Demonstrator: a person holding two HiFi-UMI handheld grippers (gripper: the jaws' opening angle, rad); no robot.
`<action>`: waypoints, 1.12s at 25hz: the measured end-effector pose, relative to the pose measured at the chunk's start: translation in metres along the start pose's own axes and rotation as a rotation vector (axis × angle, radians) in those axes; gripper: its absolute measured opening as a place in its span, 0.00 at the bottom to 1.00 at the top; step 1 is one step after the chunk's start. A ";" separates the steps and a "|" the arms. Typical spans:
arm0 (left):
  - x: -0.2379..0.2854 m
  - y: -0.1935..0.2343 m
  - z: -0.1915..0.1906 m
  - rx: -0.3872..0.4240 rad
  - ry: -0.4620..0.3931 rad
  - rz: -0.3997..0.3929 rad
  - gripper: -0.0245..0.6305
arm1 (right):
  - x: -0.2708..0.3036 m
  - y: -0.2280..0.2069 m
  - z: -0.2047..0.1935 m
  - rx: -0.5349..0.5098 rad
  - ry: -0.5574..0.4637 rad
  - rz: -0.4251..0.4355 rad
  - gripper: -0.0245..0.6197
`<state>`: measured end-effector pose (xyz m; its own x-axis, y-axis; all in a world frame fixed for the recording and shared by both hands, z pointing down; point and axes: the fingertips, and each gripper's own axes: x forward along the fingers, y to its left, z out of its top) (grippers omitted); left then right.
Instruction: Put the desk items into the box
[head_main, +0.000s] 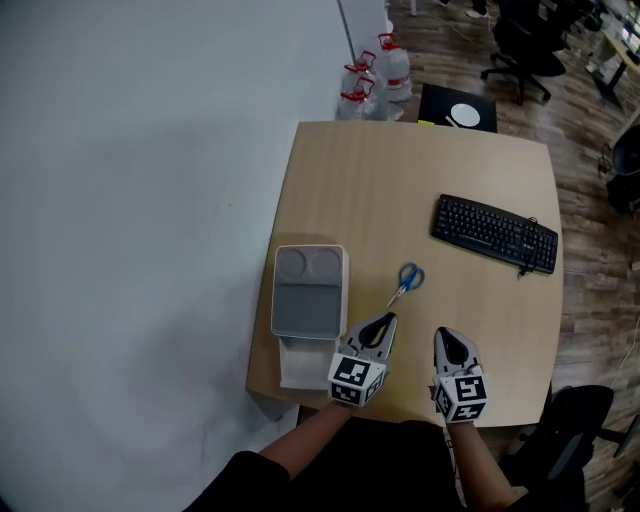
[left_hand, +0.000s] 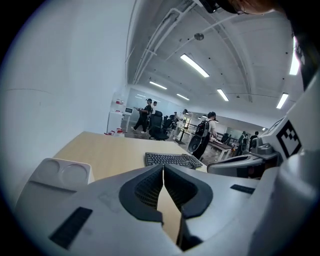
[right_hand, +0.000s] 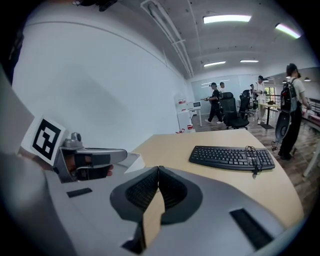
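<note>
A grey box (head_main: 310, 290) with its lid swung open toward me sits at the left edge of the wooden table (head_main: 400, 180). Blue-handled scissors (head_main: 407, 281) lie just right of the box, and a black keyboard (head_main: 495, 233) lies at the right. My left gripper (head_main: 385, 322) is shut and empty, its tip a little short of the scissors. Beside it, my right gripper (head_main: 445, 338) is also shut with nothing in it. In the left gripper view the shut left gripper (left_hand: 163, 167) faces the keyboard (left_hand: 172, 160), the box (left_hand: 60, 175) at left. In the right gripper view the right gripper (right_hand: 158, 170) points toward the keyboard (right_hand: 231, 157).
Several water bottles (head_main: 375, 75) stand on the floor beyond the table's far left corner, next to a black mat (head_main: 458, 108). Office chairs (head_main: 525, 40) and people (right_hand: 290, 110) are farther back. A white wall runs along the left side.
</note>
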<state>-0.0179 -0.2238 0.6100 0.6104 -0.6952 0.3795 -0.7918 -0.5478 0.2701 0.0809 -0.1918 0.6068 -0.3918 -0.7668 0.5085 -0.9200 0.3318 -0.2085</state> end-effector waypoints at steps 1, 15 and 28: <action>0.011 0.003 -0.004 0.006 0.021 -0.003 0.07 | 0.002 -0.004 -0.001 0.010 0.000 -0.004 0.13; 0.136 0.026 -0.072 0.061 0.262 -0.106 0.11 | 0.017 -0.045 -0.064 0.102 0.116 -0.041 0.13; 0.196 0.056 -0.130 0.072 0.472 -0.060 0.22 | 0.013 -0.091 -0.088 0.171 0.143 -0.110 0.13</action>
<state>0.0547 -0.3304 0.8142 0.5659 -0.3830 0.7301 -0.7418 -0.6230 0.2481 0.1601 -0.1838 0.7057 -0.2948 -0.7038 0.6464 -0.9500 0.1432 -0.2774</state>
